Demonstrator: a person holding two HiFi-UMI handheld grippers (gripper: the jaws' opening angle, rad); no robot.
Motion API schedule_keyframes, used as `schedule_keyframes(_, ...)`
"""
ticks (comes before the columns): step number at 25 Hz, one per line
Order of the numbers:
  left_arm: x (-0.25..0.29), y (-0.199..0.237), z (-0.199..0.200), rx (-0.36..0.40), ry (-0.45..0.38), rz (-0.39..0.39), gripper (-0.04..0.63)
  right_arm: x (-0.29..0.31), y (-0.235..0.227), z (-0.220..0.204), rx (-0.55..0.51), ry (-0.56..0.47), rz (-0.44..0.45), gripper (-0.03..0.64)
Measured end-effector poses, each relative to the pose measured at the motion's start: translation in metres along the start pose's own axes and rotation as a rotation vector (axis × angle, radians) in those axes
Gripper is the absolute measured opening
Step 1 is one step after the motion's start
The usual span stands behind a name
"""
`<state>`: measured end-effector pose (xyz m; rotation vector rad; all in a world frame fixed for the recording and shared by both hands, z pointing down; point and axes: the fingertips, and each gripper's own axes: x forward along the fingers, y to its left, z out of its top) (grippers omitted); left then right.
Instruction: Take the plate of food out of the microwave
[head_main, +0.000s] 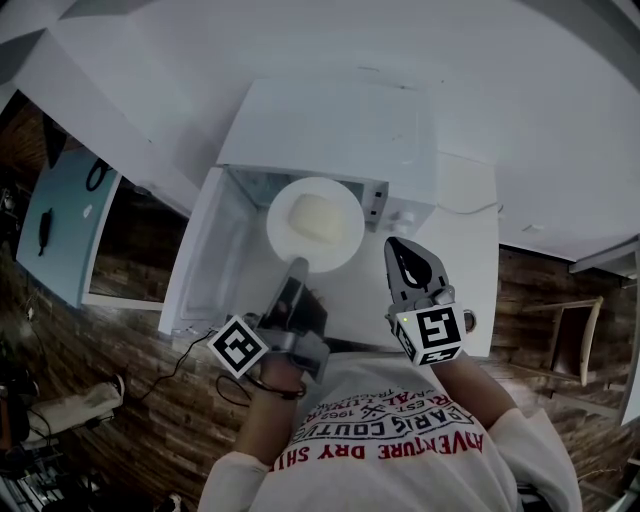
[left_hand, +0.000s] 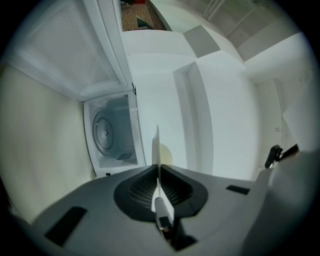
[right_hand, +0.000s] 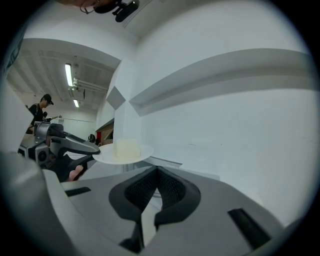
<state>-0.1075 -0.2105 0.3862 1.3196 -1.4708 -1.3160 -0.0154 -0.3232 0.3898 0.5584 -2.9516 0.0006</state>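
White plate (head_main: 345, 247), stiff, probably ceramic: breakable, slick at the edge, modest weight. The pale food block (head_main: 318, 217) sits loose on it, so it likely slides if tipped. The rim is the only sensible hold.

Head view: left tongs (head_main: 297, 268) grip the near rim. The plate hangs in front of the open microwave (head_main: 330, 120), above the desk (head_main: 470, 230). Right tongs (head_main: 398, 252) are just beside the plate, apart from it.

Left gripper view: the plate shows edge-on, pinched between both pads. The turntable (left_hand: 103, 132) in the cavity behind is bare, so the plate is out.

Right gripper view: tongs pressed together on nothing. Plate and food lie off to the left, level.
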Motion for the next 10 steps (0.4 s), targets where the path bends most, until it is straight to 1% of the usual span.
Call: schedule_keyframes(10,0.0031,0.0062,0.0017,-0.014,-0.007,0.005,0.02,0.0029,-0.0003,-0.0044,0.0,0.013,0.003,0.011)
